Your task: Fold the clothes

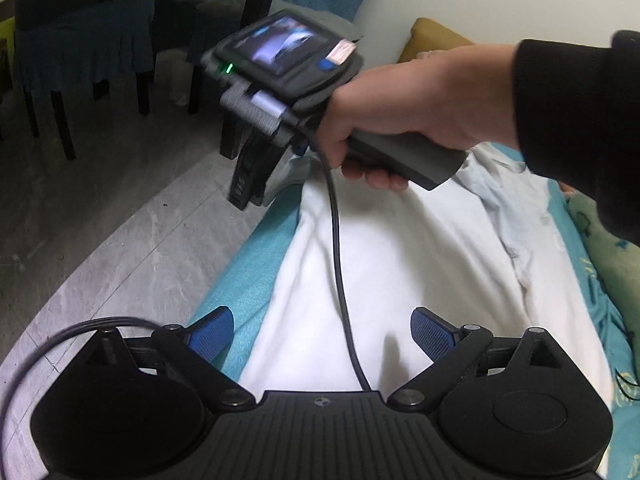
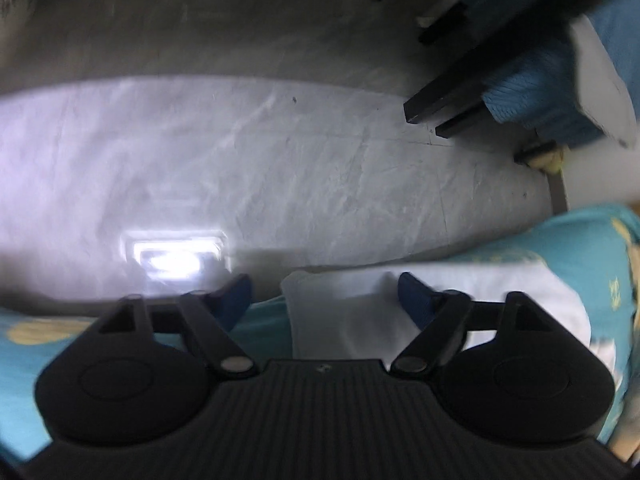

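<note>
Left gripper [image 1: 322, 334]: jaws spread wide, nothing held, poised over a white garment [image 1: 400, 264] that is laid flat along a turquoise bed cover [image 1: 256, 264]. Right gripper [image 2: 324, 300]: jaws likewise parted and empty, held above the garment's corner at the bed edge, with grey floor [image 2: 280, 152] beyond. The right hand [image 1: 404, 100] is seen gripping its handle, a cable [image 1: 338, 256] trailing down.

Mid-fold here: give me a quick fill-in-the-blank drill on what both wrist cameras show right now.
1. The white garment lies on a bed cover coloured ____.
2. The left gripper hangs over the garment with its jaws ____.
3. The right gripper points past the garment's corner toward the grey ____.
4. The hand holding the right gripper wears a sleeve coloured ____.

Missing words: turquoise; open; floor; black
</note>
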A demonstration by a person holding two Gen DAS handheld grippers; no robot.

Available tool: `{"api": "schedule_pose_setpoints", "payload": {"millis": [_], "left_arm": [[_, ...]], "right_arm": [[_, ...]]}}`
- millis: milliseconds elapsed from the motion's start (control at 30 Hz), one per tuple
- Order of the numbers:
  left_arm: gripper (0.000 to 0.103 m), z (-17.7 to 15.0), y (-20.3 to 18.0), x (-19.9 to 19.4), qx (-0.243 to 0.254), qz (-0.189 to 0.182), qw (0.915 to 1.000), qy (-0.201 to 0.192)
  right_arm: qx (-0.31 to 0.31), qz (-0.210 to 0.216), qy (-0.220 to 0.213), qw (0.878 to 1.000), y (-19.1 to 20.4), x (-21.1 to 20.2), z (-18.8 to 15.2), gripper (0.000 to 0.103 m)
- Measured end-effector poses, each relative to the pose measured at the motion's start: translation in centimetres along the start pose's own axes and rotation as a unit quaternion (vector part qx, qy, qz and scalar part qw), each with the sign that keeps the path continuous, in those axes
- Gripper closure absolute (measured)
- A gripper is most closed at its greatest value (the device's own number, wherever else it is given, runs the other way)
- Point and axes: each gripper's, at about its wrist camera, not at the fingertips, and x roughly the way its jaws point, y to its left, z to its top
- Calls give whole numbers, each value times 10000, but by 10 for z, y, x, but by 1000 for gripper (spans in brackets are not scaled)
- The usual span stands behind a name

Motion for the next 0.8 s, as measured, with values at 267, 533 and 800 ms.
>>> {"api": "schedule_pose_setpoints", "payload": {"millis": [267,533,800], "left_arm": [[7,7,33,-10,-983,302,9934,-503],[8,7,45,-52,-1417,554,9760,-1556],[8,-3,28,-70,-1071,128,9788,-1740]], "right_arm": [[-317,-632,86,9975,12,19,8,94],[1180,-1790,-1662,9625,-33,-88,-15,95],[3553,-2916,-2876,8402,-112,-177,-154,95]]}}
